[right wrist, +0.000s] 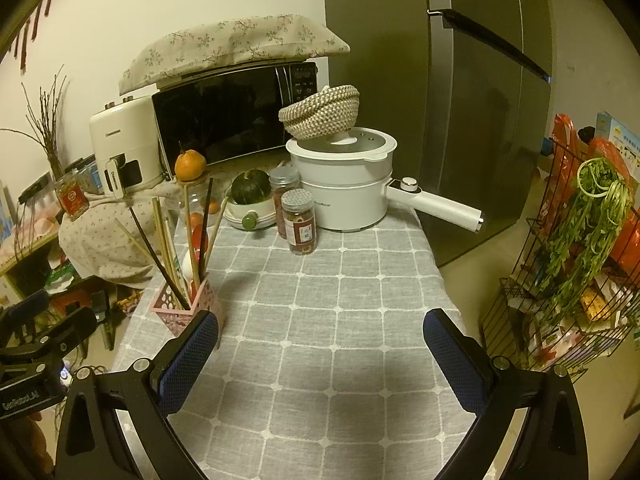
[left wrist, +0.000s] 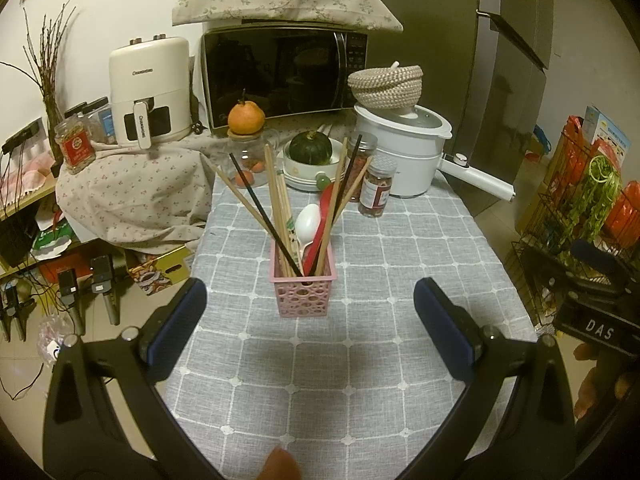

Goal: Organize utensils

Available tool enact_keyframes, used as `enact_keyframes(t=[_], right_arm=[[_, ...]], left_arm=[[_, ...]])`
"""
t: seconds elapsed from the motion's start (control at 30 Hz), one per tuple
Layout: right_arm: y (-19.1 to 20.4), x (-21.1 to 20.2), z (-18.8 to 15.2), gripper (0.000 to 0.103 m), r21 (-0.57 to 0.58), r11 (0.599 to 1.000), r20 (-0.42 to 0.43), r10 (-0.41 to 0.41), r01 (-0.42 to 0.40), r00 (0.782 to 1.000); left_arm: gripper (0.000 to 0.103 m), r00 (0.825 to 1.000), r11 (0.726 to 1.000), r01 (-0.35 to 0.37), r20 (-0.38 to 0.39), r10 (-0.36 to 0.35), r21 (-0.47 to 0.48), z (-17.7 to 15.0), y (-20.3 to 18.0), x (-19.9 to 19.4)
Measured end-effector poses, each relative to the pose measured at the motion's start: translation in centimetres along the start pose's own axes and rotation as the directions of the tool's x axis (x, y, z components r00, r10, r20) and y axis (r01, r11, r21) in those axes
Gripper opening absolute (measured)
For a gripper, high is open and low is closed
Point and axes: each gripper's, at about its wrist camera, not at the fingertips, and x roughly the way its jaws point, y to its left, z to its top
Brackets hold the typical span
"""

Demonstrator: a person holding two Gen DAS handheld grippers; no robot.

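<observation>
**Both grippers spread and empty above the table; utensils stand in the pink basket**

Tall grey steel fridge (right wrist: 480,120) at back right, smooth doors. Black glass-front microwave (left wrist: 280,76) beside it, covered by a floral cloth pad (left wrist: 288,0). Table under a grey checked tablecloth (left wrist: 360,260), woven, with white grid lines. White electric pot with a long straight handle (right wrist: 344,188) at the far end of the table, a round woven rope basket (right wrist: 320,110) on its lid. Cream air fryer (left wrist: 150,88) left of the microwave, standing on a floral cloth. Black wire rack (right wrist: 560,280) at right holds green leafy stalks.

Left gripper (left wrist: 310,304): black frame, blue mesh-padded fingers (left wrist: 178,320) spread wide, nothing between them, held level and aimed at the pink perforated plastic basket (left wrist: 304,292), which sits just beyond the tips, not touching. Right gripper (right wrist: 320,334): same build, jaws likewise wide apart and empty, over bare cloth; the basket sits just past its left finger. A hand (left wrist: 600,384) shows at the right edge of the left wrist view.

The basket stands upright mid-table. Fanned out of it: wooden chopsticks (left wrist: 276,196), black chopsticks (left wrist: 260,212), a white plastic spoon (left wrist: 308,224) and a red spoon (left wrist: 322,220). Behind: dark green squash in a white bowl (left wrist: 310,148), two clear spice jars (right wrist: 298,220), an orange fruit on a glass jar (left wrist: 246,116).
</observation>
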Motion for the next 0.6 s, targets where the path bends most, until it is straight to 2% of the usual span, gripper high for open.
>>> enact_keyframes(t=[0.6], right_arm=[[-0.1,0.43,-0.06,0.103,0.004,1.0,-0.022,0.005,-0.005,1.0]], left_arm=[[0.103,1.0,0.999,0.007,-0.024,-0.006,0.038,-0.16,-0.38,0.21]])
